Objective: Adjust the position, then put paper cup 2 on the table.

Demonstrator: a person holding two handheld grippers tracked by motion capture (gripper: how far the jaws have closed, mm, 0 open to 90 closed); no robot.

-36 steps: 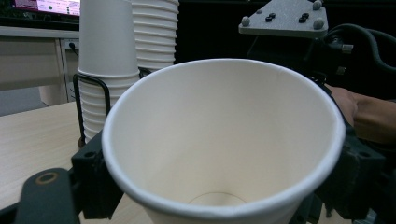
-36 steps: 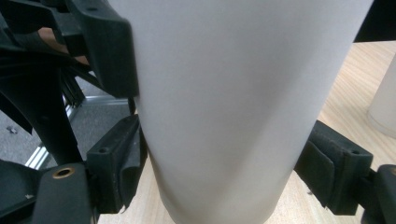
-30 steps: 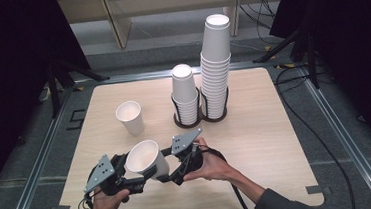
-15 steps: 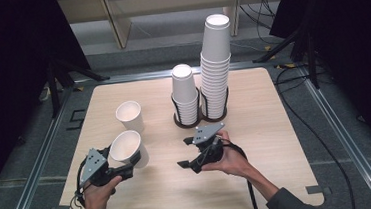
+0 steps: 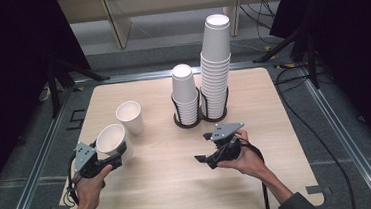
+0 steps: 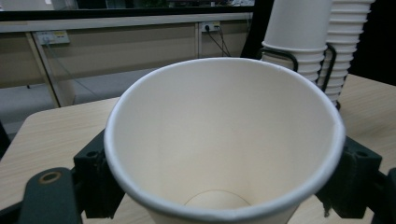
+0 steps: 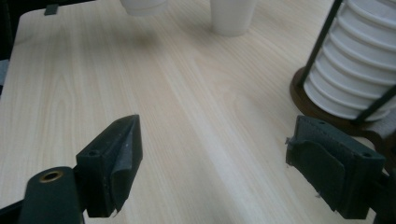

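Since the earlier frames, my two hands have drawn apart: the left hand-held gripper (image 5: 108, 158) has carried the white paper cup (image 5: 112, 141) left, toward the second white paper cup standing upright (image 5: 130, 117) on the pale wooden worktop (image 5: 180, 185). Its jaws clamp the held cup's wall, mouth tilted toward me. My right hand-held gripper (image 5: 206, 148) hovers empty, jaws spread, just before the dark wire rack of stacked white cups (image 5: 201, 101). The standing cup lies just beyond the left gripper, nearer it.
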